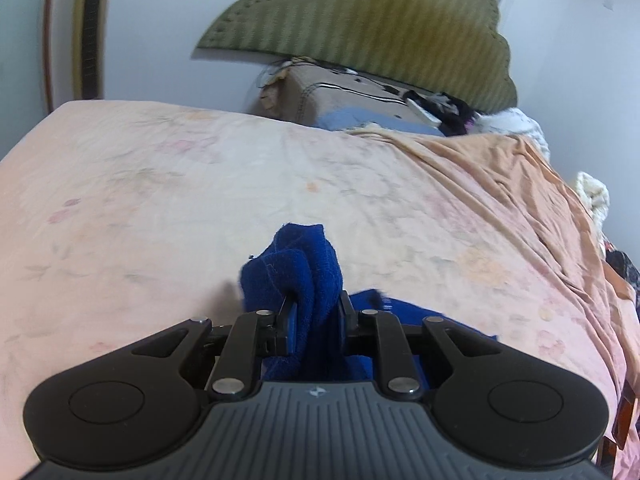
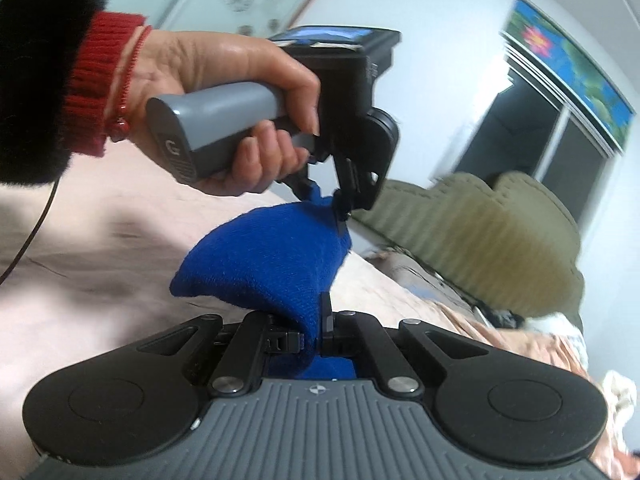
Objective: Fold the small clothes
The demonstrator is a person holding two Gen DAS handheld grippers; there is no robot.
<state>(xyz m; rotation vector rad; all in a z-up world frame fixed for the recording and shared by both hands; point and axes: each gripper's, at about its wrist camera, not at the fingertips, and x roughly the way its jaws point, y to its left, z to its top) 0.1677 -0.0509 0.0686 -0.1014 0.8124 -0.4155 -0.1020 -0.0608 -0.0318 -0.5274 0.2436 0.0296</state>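
So up close, the right gripper (image 2: 316,328) has its jaws pinched narrow on one end of a blue knit cloth (image 2: 264,256), with the fabric bunched between them and more of it tucked down behind the fingers. The cloth stretches up and away from there, hanging off the bed like a little hammock, to the left gripper (image 2: 326,200), which is clamped tight on the opposite end. From the left wrist view the same cloth (image 1: 298,276) is wadded thick between that gripper's jaws (image 1: 314,308), some of it spilling off to the right.

The person's left hand (image 2: 240,92) wraps around the grey handle, thumb over the top, fingers curled underneath, wrist bent so the tool tips downward toward the cloth. Red ribbed cuff, red string bracelet, fuzzy black sleeve over it.

Under all that is a peach floral bedsheet (image 1: 200,184), pretty wrinkled on the right side. Farther back there's a cardboard box (image 1: 340,96) with cables on it, then the olive scalloped headboard (image 1: 372,16) against the white wall.
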